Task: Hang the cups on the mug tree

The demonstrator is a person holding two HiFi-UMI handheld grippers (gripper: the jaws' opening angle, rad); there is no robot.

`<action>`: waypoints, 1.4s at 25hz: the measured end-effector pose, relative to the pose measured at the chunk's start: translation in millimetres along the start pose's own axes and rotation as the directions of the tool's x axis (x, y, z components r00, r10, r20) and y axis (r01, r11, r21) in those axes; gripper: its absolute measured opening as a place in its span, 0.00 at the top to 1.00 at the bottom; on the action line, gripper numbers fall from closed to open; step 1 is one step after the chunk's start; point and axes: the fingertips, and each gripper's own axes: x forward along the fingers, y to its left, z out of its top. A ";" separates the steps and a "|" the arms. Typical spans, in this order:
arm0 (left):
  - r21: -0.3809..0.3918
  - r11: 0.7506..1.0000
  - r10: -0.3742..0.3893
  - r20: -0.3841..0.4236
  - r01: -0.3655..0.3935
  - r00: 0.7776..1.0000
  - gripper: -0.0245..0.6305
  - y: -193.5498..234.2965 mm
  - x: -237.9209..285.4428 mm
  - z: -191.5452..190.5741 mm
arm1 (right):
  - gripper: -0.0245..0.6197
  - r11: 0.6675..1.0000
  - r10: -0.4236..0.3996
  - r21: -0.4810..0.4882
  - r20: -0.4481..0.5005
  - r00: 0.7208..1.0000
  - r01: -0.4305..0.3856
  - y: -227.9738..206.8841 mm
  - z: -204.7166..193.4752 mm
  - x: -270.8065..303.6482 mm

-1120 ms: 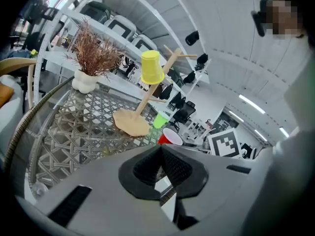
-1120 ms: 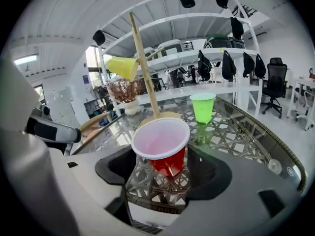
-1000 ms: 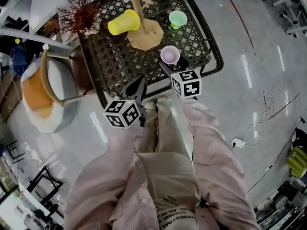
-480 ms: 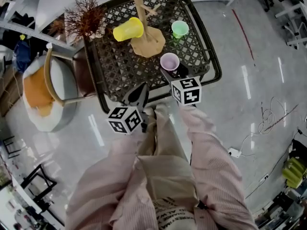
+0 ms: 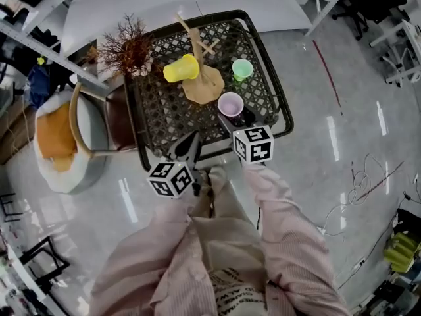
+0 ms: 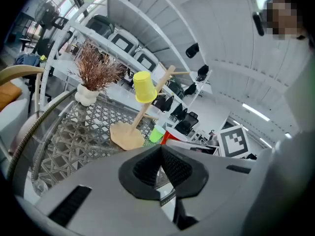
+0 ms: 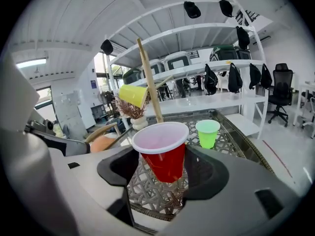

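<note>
A wooden mug tree stands on the black lattice table, with a yellow cup hung upside down on one peg. Beside its base a green cup stands upright. My right gripper is shut on a red cup with a pale inside. It holds the cup upright above the lattice near the table's front edge. Its jaws have just closed a little onto the cup. My left gripper is shut and empty, at the front edge left of the red cup.
A dried plant in a white vase stands at the table's back left corner. A chair with an orange cushion is to the left of the table. White benches run behind it, and cables lie on the shiny floor at the right.
Both grippers have risen. The red cup has gone up with the right one and hangs above the lattice. The left gripper stays shut.
</note>
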 end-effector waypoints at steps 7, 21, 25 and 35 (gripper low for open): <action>0.018 1.000 -0.015 0.047 0.014 0.999 0.96 -10.9 -6.4 23.8 | 0.52 1.000 -0.017 -0.021 0.033 0.999 0.017 -2.6 32.9 -11.1; 0.104 0.994 -0.032 0.142 0.018 0.989 0.96 -25.5 -16.4 73.6 | 0.52 0.999 0.015 -0.041 0.102 0.995 -0.011 16.7 90.3 -26.4; 0.121 0.992 -0.056 0.165 0.036 0.985 0.96 -31.6 -19.1 84.2 | 0.52 0.998 0.028 -0.062 0.120 0.992 -0.021 22.4 107.1 -28.3; 0.161 0.983 -0.121 0.173 0.094 0.977 0.96 -41.6 -17.6 105.0 | 0.52 0.990 0.009 -0.138 0.089 0.996 0.003 30.3 135.5 -25.3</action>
